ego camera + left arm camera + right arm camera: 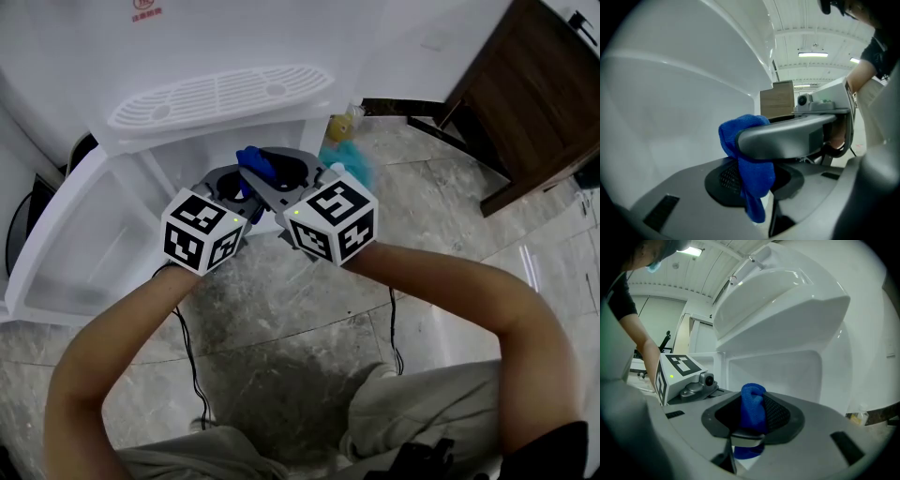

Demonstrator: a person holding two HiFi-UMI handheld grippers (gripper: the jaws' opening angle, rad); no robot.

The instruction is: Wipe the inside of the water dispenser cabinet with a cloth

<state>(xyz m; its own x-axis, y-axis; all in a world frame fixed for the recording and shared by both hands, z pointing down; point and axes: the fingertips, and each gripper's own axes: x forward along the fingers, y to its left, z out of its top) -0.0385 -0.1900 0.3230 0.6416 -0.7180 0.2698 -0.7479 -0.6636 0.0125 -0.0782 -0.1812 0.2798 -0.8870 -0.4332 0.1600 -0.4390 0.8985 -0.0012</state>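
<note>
A blue cloth (255,167) is bunched between the tips of both grippers, which meet in front of the white water dispenser's open lower cabinet (178,164). In the left gripper view the cloth (750,159) hangs in my left gripper (764,187), draped over a grey finger of the right gripper (797,133) that crosses it. In the right gripper view the cloth (752,408) stands pinched between the dark pads of my right gripper (750,427). Behind it is the cabinet's white inner wall (778,369). In the head view the left gripper (242,187) and the right gripper (281,186) both close on the cloth.
The cabinet door (75,253) is swung open to the left. The dispenser's drip tray (220,94) juts out above the grippers. A dark wooden panel (525,94) stands at the right. A yellow item (340,127) and a teal one (349,157) lie on the marble floor. A cable (192,366) trails below.
</note>
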